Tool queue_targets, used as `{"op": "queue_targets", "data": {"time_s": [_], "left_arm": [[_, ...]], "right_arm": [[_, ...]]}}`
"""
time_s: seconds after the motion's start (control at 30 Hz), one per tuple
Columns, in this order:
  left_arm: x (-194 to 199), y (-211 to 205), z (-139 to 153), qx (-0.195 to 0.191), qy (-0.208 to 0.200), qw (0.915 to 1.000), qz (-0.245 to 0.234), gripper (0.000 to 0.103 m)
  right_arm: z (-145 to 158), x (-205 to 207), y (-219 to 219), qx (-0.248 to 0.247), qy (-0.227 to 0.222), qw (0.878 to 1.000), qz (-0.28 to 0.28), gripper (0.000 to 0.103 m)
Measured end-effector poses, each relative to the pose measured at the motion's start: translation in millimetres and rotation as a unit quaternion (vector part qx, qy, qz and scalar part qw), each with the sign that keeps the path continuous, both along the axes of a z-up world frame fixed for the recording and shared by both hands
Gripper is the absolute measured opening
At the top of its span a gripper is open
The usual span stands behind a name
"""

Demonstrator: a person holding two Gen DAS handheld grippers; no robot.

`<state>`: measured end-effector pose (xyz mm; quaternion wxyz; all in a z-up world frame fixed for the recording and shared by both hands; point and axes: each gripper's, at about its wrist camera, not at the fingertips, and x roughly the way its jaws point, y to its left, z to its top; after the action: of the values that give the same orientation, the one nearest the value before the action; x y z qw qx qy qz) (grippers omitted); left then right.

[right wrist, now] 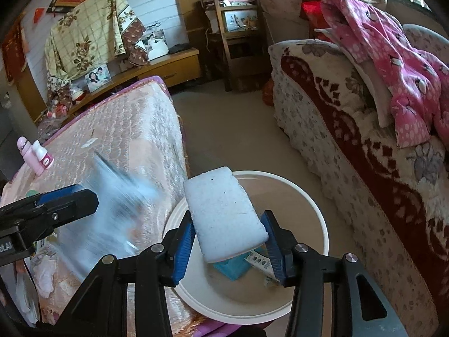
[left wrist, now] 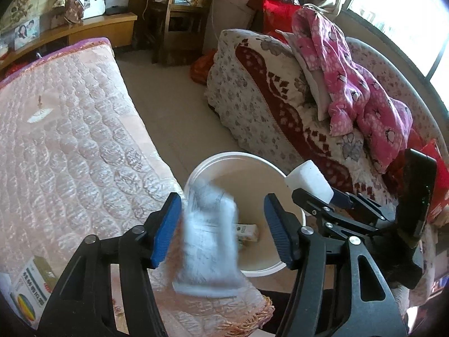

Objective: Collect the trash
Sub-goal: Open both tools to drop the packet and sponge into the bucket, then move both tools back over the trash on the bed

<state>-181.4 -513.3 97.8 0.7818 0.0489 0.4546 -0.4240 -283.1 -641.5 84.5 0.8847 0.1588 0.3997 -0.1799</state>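
Foam, a white block (right wrist: 227, 216), sits pinched between the blue pads of the right gripper (right wrist: 230, 241), held above the white bucket (right wrist: 320, 219) that stands on the floor between the quilted peach-covered table (left wrist: 70, 151) on the left and the floral sofa (left wrist: 252, 90) on the right. In the left wrist view the same block shows at the right, over the bucket's far rim. The left gripper (left wrist: 221, 230) has its jaws spread wide, and a pale blue-white packet (left wrist: 209, 241), badly blurred, lies between them without clearly touching either pad; whether it is free or resting on the table edge cannot be told. Inside the bucket lie a blue packet (right wrist: 233, 269) and a small printed carton (left wrist: 247, 231). A pink bottle (right wrist: 35, 154) stands at the far left on the table, and a pink spotted garment (left wrist: 350, 84) is draped over the sofa's back.
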Motion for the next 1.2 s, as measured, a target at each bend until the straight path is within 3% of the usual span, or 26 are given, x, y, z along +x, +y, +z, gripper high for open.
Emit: {"op": "queue_targets", "data": {"time_s": [0.17, 0.23, 0.8, 1.2], "left_arm": [[-1.1, -1.3, -3.1, 0.004, -0.002, 1.0, -0.003, 0.062], [-1.7, 0.4, -3.1, 0.006, -0.004, 1.0, -0.002, 0.062], [-3.6, 28.7, 10.0, 0.011, -0.03, 0.9993, 0.02, 0.062], [-1.2, 79.4, 24.0, 0.01, -0.05, 0.997, 0.058, 0.062]], "right_arm": [[-7.3, 1.8, -4.0, 0.003, 0.01, 1.0, -0.009, 0.054], [-9.2, 1.9, -3.2, 0.003, 0.01, 1.0, -0.009, 0.065], [-2.0, 7.7, 19.0, -0.025, 0.013, 1.0, 0.005, 0.066], [13.0, 17.2, 59.8, -0.058, 0.006, 0.998, 0.036, 0.07]]}}
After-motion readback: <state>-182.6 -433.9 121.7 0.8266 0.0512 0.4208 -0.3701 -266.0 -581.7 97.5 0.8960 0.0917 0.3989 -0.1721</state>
